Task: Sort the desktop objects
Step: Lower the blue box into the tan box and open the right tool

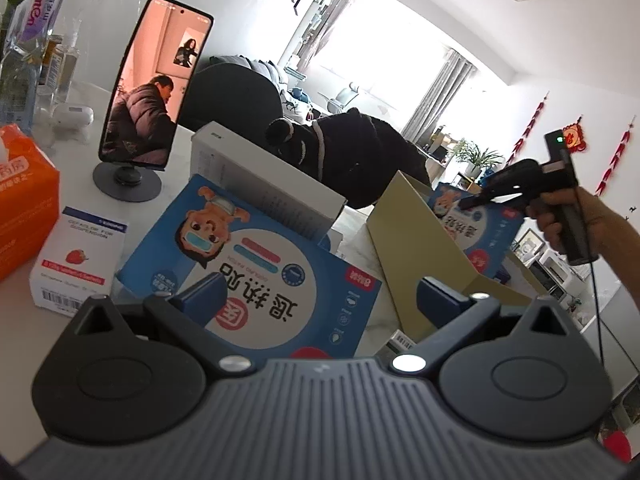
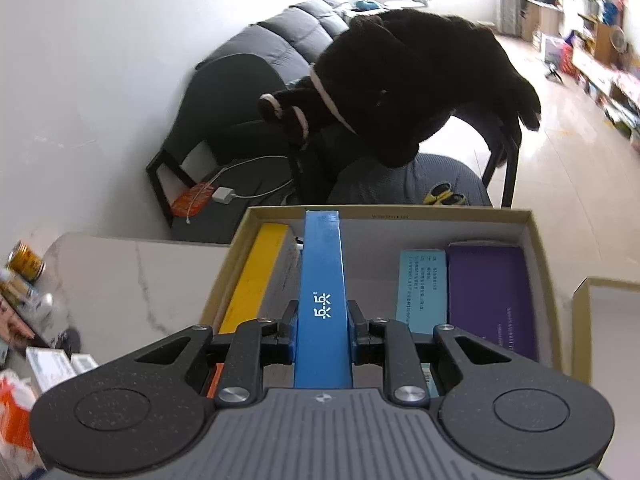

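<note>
My right gripper (image 2: 322, 320) is shut on the thin edge of a blue box (image 2: 323, 264), held on edge over an open cardboard box (image 2: 384, 214). Inside lie a yellow box (image 2: 256, 276), a teal box (image 2: 420, 288) and a purple box (image 2: 492, 296). The left wrist view shows that right gripper (image 1: 472, 200) in a hand, with the blue cartoon-printed box (image 1: 480, 232) partly inside the cardboard box (image 1: 412, 248). My left gripper (image 1: 320, 292) stands open above a second blue cartoon box (image 1: 256, 276), which leans on a long white box (image 1: 260, 184).
On the marble table stand a phone on a round stand (image 1: 156, 80), an orange tissue pack (image 1: 20, 200), a small white medicine box (image 1: 76, 264) and bottles (image 1: 32, 20). A second cardboard tray (image 2: 600, 320) sits on the right. A black coat (image 2: 420, 80) hangs over a chair behind the table.
</note>
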